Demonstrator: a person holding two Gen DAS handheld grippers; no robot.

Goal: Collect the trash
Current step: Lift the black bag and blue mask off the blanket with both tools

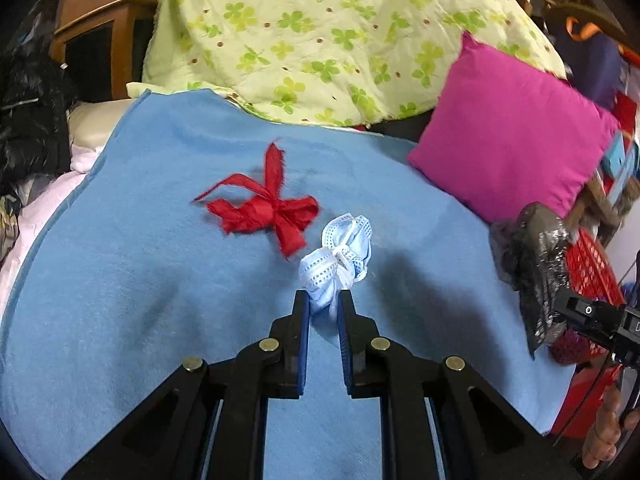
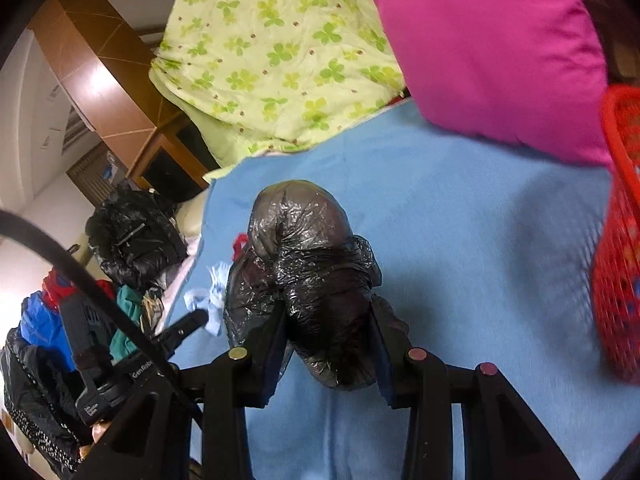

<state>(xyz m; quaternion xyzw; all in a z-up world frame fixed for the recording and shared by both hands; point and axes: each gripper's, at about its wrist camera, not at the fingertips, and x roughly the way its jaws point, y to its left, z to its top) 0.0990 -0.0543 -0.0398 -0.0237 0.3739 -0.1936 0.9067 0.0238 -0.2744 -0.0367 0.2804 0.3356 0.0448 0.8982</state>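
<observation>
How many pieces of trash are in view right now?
3: crumpled blue face mask in the left gripper, black plastic bag bundle in the right gripper, red ribbon bow on the blue blanket. Others may be hidden.

Ribbon (image 1: 262,208) on blanket (image 1: 120,280), left of mask (image 1: 340,256); pillow (image 1: 512,136) right, basket (image 1: 592,268) beyond

A blue blanket (image 1: 140,272) covers the surface, and a magenta pillow (image 1: 516,132) rests on its far right part, touching a pale green quilt with a clover print (image 1: 320,36) heaped behind it. Off the blanket's left edge a shiny black jacket (image 2: 136,236) lies crumpled among other clothes, with wooden furniture (image 2: 100,80) beyond. A red mesh basket (image 2: 618,240) stands at the blanket's right edge, just beside the pillow.
</observation>
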